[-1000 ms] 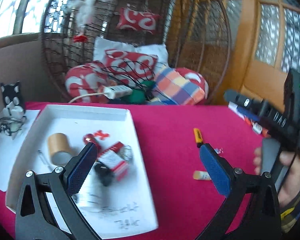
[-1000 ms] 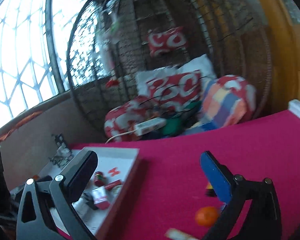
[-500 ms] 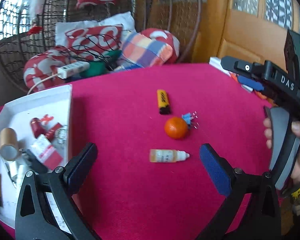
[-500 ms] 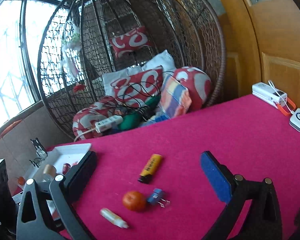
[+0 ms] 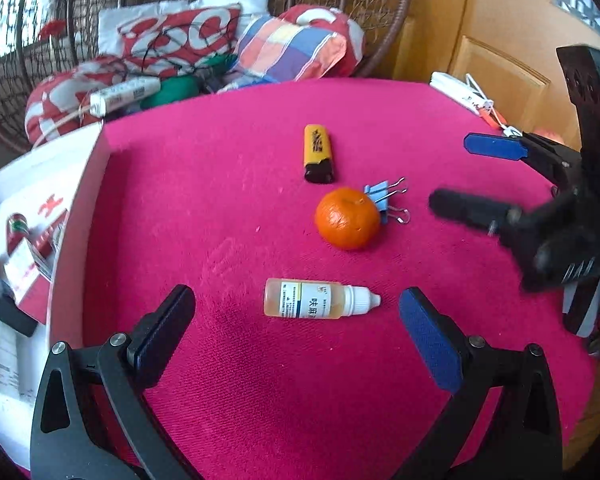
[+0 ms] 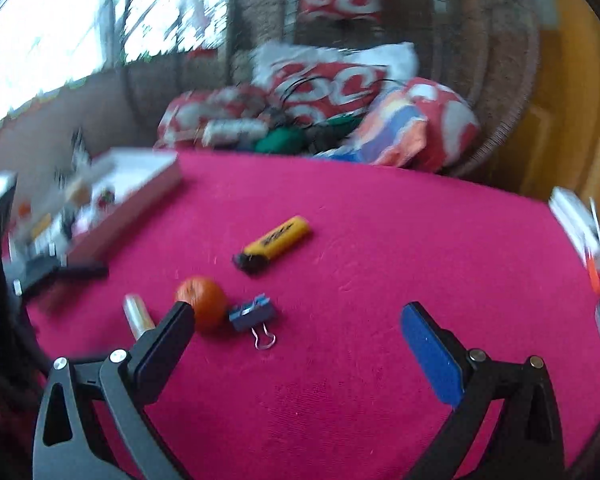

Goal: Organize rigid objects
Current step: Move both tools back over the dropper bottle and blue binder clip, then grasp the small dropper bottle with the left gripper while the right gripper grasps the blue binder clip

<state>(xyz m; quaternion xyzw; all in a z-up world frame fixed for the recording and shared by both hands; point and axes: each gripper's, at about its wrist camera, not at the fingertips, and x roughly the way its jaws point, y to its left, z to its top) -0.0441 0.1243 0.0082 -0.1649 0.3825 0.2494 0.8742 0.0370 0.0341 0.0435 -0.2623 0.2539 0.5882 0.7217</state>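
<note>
On the pink tablecloth lie a small dropper bottle (image 5: 320, 300), an orange (image 5: 347, 218), a blue binder clip (image 5: 386, 201) and a yellow lighter (image 5: 318, 159). My left gripper (image 5: 296, 324) is open and empty, with the bottle lying between its fingers. My right gripper (image 6: 296, 338) is open and empty, just short of the binder clip (image 6: 253, 313) and orange (image 6: 202, 302); the lighter (image 6: 274, 243) lies beyond. The right gripper also shows in the left wrist view (image 5: 474, 176), open, right of the clip. The white tray (image 5: 74, 216) of small items sits at the left.
A wicker hanging chair with red and checked cushions (image 5: 220, 36) stands behind the table. White devices with an orange cord (image 6: 588, 240) lie at the table's right edge. A wooden door (image 5: 500, 40) is at the back right. The tray also shows in the right wrist view (image 6: 140, 184).
Both grippers have swung right from the tray and come down closer to the loose items. The bottle now lies between my left fingers. The right gripper has neared the clip.
</note>
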